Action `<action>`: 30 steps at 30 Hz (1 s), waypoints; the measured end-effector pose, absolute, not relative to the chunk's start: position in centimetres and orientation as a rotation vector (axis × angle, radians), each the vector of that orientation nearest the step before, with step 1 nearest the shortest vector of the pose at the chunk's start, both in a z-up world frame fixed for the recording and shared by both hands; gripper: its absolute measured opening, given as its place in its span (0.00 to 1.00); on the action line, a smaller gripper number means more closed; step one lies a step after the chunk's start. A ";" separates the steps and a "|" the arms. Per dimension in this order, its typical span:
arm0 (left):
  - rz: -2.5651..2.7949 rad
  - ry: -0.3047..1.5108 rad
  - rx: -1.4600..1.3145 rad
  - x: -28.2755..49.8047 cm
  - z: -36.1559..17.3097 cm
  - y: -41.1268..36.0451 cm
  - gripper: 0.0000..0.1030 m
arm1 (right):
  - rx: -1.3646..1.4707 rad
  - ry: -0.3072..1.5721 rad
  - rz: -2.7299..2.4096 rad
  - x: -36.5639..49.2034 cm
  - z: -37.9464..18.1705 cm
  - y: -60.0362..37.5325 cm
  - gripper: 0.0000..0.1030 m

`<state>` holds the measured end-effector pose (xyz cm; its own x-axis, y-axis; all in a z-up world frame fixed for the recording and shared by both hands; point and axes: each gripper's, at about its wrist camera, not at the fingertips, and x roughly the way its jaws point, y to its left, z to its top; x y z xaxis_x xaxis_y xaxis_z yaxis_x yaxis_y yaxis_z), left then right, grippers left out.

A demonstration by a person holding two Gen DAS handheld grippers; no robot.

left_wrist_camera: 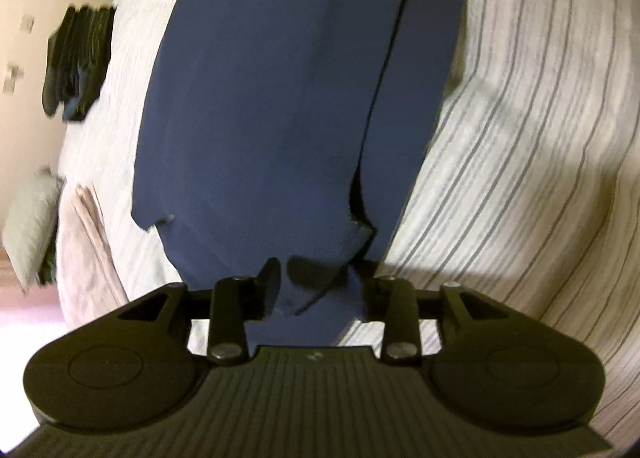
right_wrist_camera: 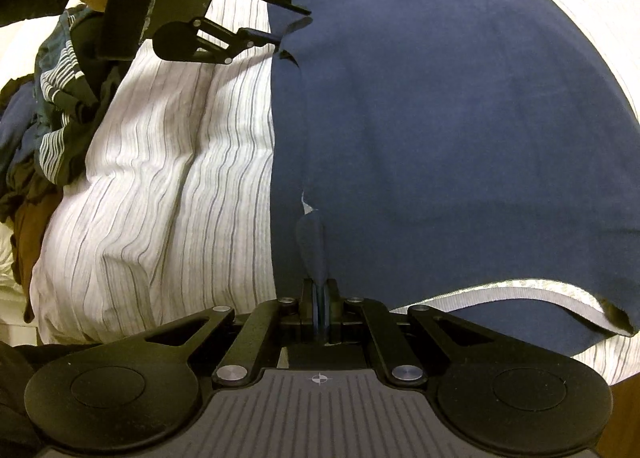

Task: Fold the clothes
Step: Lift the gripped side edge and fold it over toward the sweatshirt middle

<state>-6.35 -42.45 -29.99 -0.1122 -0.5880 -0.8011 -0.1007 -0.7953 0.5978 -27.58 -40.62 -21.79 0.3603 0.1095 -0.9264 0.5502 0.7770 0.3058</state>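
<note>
While the navy blue cotton t-shirt (right_wrist_camera: 440, 130) lies spread flat on the bed's white grey-striped sheet (right_wrist_camera: 168, 178), both claws work its near edge. The right claw (right_wrist_camera: 319, 298) is pressed together, pinching a fold of the shirt's edge. The left claw (right_wrist_camera: 294, 24) sits spread around the far end of that same edge, fabric between its fingers. A heap of dark and striped clothes (right_wrist_camera: 52, 118) sits off to the left on the bed.
</note>
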 end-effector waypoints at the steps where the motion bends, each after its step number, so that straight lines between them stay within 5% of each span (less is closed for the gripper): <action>1: -1.981 -0.761 1.819 -6.4 -30.1 -42.6 0.30 | 0.655 1.188 -0.316 -27.6 -21.7 -40.6 0.01; 5: -2.022 -0.738 1.832 -6.6 -29.9 -42.8 0.02 | 0.650 1.189 -0.317 -27.4 -21.1 -40.5 0.01; 13: -2.009 -0.720 1.722 -5.7 -26.0 -40.8 0.01 | 0.596 1.197 -0.274 -26.2 -20.0 -39.0 0.01; 30: -1.976 -0.634 1.754 -5.7 -29.3 -40.5 0.01 | 0.594 1.236 -0.339 -25.5 -23.0 -37.4 0.01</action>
